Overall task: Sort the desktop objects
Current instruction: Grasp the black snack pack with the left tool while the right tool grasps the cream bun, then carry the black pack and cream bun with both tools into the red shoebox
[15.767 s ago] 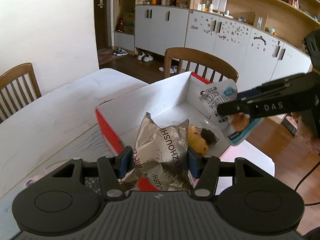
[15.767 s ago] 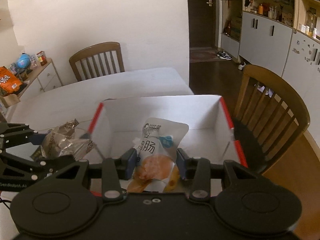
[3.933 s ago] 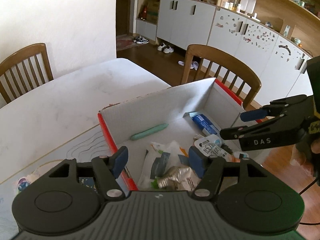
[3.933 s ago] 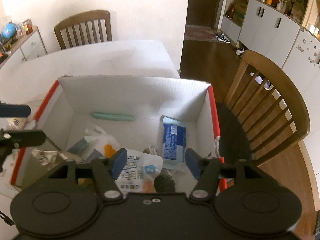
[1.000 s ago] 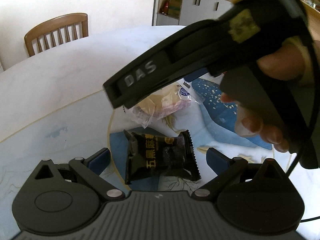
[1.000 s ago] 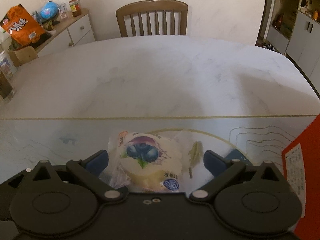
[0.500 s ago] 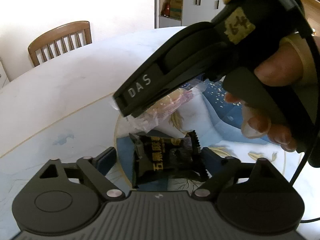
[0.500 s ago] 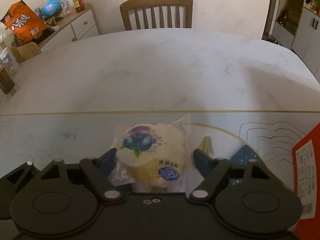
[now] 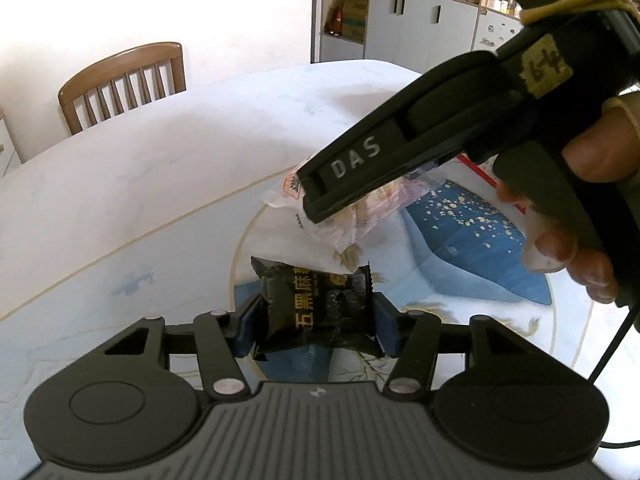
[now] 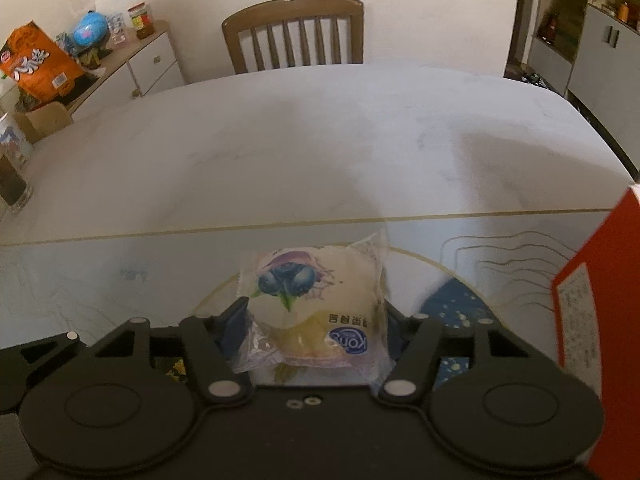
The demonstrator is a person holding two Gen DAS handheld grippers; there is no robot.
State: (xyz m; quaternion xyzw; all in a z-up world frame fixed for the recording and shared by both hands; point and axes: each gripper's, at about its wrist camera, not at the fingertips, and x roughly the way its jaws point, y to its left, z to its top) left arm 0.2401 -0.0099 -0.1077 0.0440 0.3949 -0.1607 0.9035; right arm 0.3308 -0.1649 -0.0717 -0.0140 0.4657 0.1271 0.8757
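here the black snack packet is clamped by the left gripper, whose jaws have just been closing, above the table mat. just beyond it, the blueberry cake packet is pinched likewise by the right gripper, near the red box.

The left gripper points down at a slant, and its jaws have just been closing — the blue pads now press on both sides of a black snack packet between them. The right gripper also tilts downward; its jaws have just been closing too, and they sit against the sides of a clear-wrapped blueberry cake. In the left wrist view the right gripper comes in from the upper right, just above the left one, with the person's hand around its handle — fingers curled under it.
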